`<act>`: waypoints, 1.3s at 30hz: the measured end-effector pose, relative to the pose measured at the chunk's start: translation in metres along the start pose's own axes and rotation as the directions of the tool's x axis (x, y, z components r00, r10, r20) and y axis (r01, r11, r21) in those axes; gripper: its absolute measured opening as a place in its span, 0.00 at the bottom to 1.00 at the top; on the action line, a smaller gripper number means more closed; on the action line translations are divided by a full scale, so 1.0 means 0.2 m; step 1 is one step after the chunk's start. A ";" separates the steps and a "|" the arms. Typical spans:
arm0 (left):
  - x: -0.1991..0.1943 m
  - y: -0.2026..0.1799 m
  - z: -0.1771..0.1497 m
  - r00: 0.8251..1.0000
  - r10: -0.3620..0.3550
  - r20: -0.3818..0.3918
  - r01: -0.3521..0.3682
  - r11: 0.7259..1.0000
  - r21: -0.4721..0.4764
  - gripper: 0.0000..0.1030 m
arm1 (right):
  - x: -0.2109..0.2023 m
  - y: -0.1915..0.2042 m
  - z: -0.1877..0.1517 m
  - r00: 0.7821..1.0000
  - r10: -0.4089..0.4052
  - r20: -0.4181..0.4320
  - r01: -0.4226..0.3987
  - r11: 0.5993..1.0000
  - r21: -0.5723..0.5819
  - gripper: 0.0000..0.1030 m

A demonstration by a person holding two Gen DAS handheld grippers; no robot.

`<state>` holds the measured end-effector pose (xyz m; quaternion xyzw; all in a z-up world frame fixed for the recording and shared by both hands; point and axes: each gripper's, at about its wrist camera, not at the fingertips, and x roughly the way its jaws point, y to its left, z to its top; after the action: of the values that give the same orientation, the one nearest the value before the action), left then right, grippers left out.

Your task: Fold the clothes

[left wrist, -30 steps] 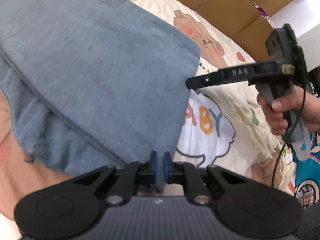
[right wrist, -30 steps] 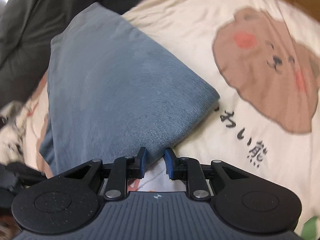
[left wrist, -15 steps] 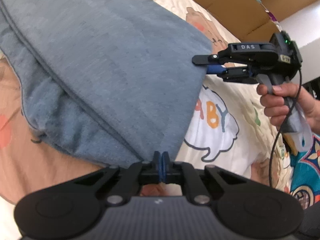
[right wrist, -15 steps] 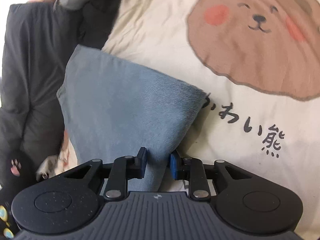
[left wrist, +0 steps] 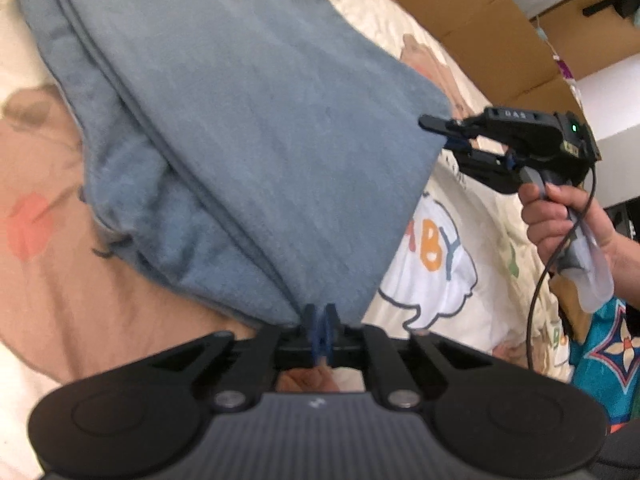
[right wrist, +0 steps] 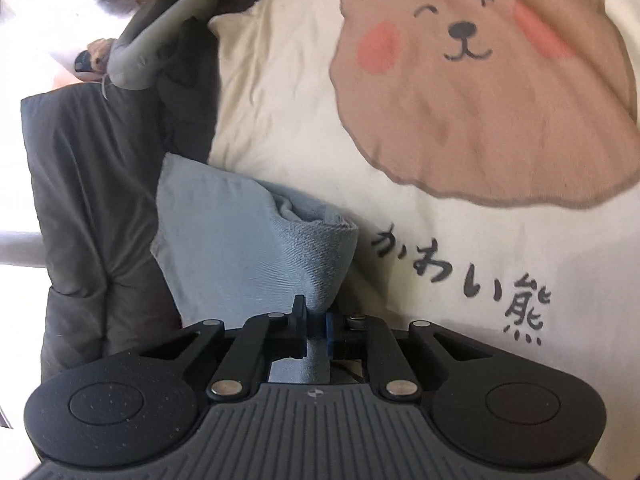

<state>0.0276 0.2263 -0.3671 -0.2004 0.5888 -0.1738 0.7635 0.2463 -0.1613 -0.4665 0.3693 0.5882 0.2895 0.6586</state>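
The blue garment (left wrist: pixel 248 128) is already folded into several layers and lies on the bed sheet (right wrist: pixel 288 112), which is printed with a bear; a further fold is judged to remain. Its near edge sits between the left claw (left wrist: pixel 319 322), whose jaws are opening, though whether cloth is still pinched cannot be told. One corner is pinched by the right claw (right wrist: pixel 316 324), pressed together on it. The cloth appears soft, thick and finely ribbed (a fleecy underside shows at the rolled corner).

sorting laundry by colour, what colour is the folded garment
Dusty blue folded garment, clearest in the left wrist view.
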 end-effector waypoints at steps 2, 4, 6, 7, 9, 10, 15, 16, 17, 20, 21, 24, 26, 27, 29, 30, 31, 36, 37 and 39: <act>-0.04 0.03 0.00 0.999 0.018 0.031 -0.017 0.999 -0.044 0.37 | 0.00 0.00 -0.01 1.000 -0.003 0.000 0.003 1.000 -0.002 0.11; -0.07 0.07 0.02 0.998 0.029 0.054 -0.025 0.997 -0.080 0.37 | 0.01 -0.02 -0.03 1.000 -0.006 -0.018 0.006 1.000 0.012 0.13; -0.09 0.10 0.03 0.996 0.048 0.079 -0.041 0.995 -0.096 0.39 | 0.04 -0.01 -0.06 0.999 -0.007 -0.050 0.007 1.000 0.001 0.19; -0.11 0.11 0.04 0.994 0.058 0.091 -0.049 0.994 -0.101 0.41 | 0.07 0.00 -0.08 0.998 -0.008 -0.068 0.008 1.000 -0.012 0.24; -0.14 0.13 0.05 0.990 0.076 0.116 -0.062 0.991 -0.115 0.47 | 0.11 0.01 -0.13 0.995 -0.011 -0.100 0.008 0.999 -0.032 0.24; -0.14 0.15 0.06 0.989 0.079 0.124 -0.063 0.990 -0.126 0.48 | 0.13 0.01 -0.16 0.994 -0.010 -0.112 0.006 0.999 -0.038 0.24; -0.15 0.15 0.07 0.987 0.090 0.132 -0.072 0.989 -0.133 0.61 | 0.17 0.01 -0.24 0.991 0.013 -0.136 -0.018 0.999 -0.036 0.24; -0.15 0.15 0.06 0.986 0.094 0.136 -0.075 0.987 -0.143 0.61 | 0.18 0.01 -0.25 0.991 0.017 -0.136 -0.022 0.999 -0.034 0.24; -0.16 0.16 0.06 0.985 0.098 0.140 -0.076 0.985 -0.155 0.61 | 0.18 0.01 -0.26 0.991 0.020 -0.135 -0.024 0.999 -0.030 0.25; -0.19 0.16 0.05 0.977 0.121 0.175 -0.091 0.981 -0.172 0.62 | 0.20 -0.01 -0.28 0.992 0.030 -0.127 -0.031 1.000 -0.003 0.27; -0.21 0.15 0.05 0.973 0.131 0.191 -0.098 0.980 -0.173 0.65 | 0.20 -0.02 -0.29 0.992 0.034 -0.124 -0.034 0.999 0.003 0.27; -0.21 0.19 0.07 0.959 0.181 0.217 -0.141 0.972 -0.189 0.71 | 0.21 -0.02 -0.29 0.991 0.045 -0.122 -0.045 0.999 0.005 0.26; -0.19 0.24 0.09 0.958 0.187 0.217 -0.135 0.963 -0.234 0.68 | 0.20 -0.03 -0.30 0.991 0.064 -0.120 -0.063 0.998 0.013 0.14; -0.19 0.27 0.09 0.958 0.183 0.222 -0.125 0.960 -0.250 0.66 | 0.19 -0.04 -0.30 0.990 0.074 -0.119 -0.073 0.997 0.019 0.13; -0.16 0.31 0.11 0.958 0.175 0.225 -0.107 0.952 -0.285 0.61 | 0.18 -0.06 -0.31 0.990 0.091 -0.109 -0.087 0.995 0.037 0.13; -0.15 0.33 0.11 0.960 0.165 0.225 -0.088 0.944 -0.317 0.61 | 0.19 -0.06 -0.32 0.990 0.092 -0.103 -0.087 0.995 0.051 0.13; -0.14 0.36 0.11 0.962 0.153 0.226 -0.066 0.934 -0.352 0.60 | 0.19 -0.06 -0.33 0.991 0.090 -0.100 -0.085 0.995 0.056 0.13; -0.08 0.40 0.13 0.966 0.138 0.219 -0.044 0.921 -0.387 0.59 | 0.23 -0.02 -0.33 0.991 0.077 -0.114 -0.074 0.997 0.027 0.19; -0.08 0.40 0.14 0.967 0.137 0.217 -0.044 0.922 -0.384 0.59 | 0.24 -0.01 -0.34 0.991 0.075 -0.113 -0.072 0.997 0.023 0.19; -0.07 0.40 0.15 0.967 0.139 0.212 -0.048 0.923 -0.382 0.59 | 0.25 0.00 -0.35 0.991 0.071 -0.112 -0.069 0.997 0.020 0.19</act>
<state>0.0555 0.3050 -0.3888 -0.3329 0.5255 0.0034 0.7830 0.1839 -0.1114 -0.4972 0.3782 0.6136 0.3281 0.6106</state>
